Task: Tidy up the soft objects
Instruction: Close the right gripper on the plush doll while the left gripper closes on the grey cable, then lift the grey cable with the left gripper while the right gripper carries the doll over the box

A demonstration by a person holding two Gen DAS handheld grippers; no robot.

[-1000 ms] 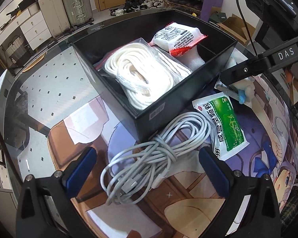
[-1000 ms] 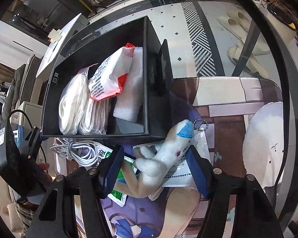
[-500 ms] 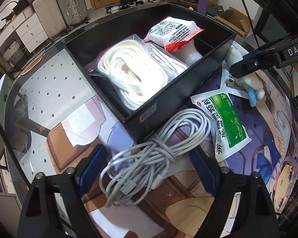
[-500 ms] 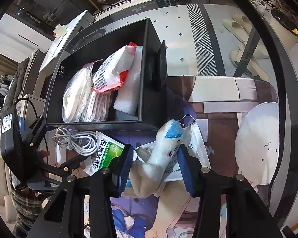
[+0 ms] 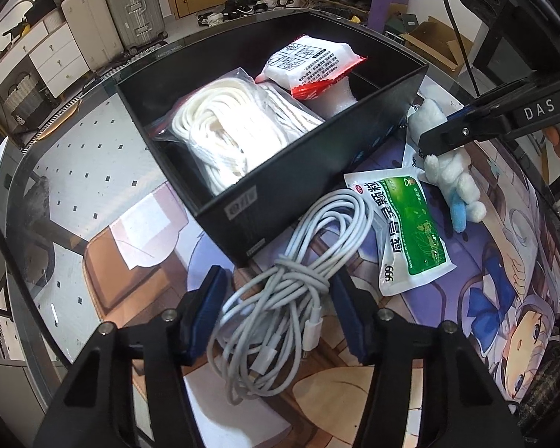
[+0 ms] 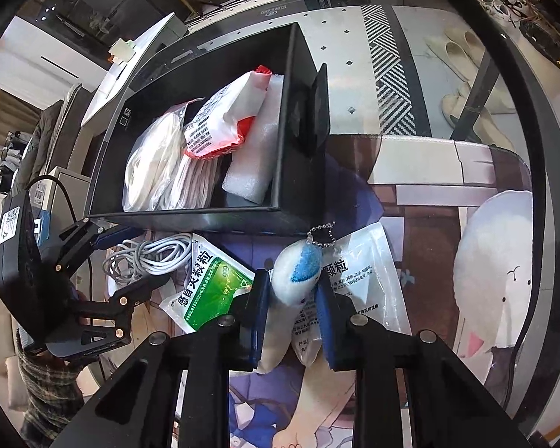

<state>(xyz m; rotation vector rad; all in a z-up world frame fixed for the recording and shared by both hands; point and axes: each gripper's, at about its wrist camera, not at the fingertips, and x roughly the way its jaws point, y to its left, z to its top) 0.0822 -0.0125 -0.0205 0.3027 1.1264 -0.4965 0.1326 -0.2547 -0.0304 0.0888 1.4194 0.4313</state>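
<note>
A black box (image 5: 310, 171) holds bagged white rope (image 5: 220, 138), a red-and-white packet (image 5: 313, 65) and white foam (image 6: 254, 156). A coiled grey cable (image 5: 291, 283) lies on the mat in front of the box. My left gripper (image 5: 280, 313) has closed around its middle, pads touching the bundle. My right gripper (image 6: 293, 317) is shut on a white plush toy with a blue patch (image 6: 291, 287), also seen in the left wrist view (image 5: 448, 171). A green sachet (image 5: 410, 227) and a white sachet (image 6: 366, 272) lie beside it.
The box (image 6: 295, 171) stands on an illustrated mat (image 5: 485, 291) over a glass table. A black divider panel (image 6: 319, 108) leans at the box's right wall. Suitcases (image 5: 108, 11) and drawers stand on the floor beyond.
Both grippers have closed: the left one narrowed around the grey cable bundle, the right one squeezed onto the plush toy. Both moved closer to their objects.
</note>
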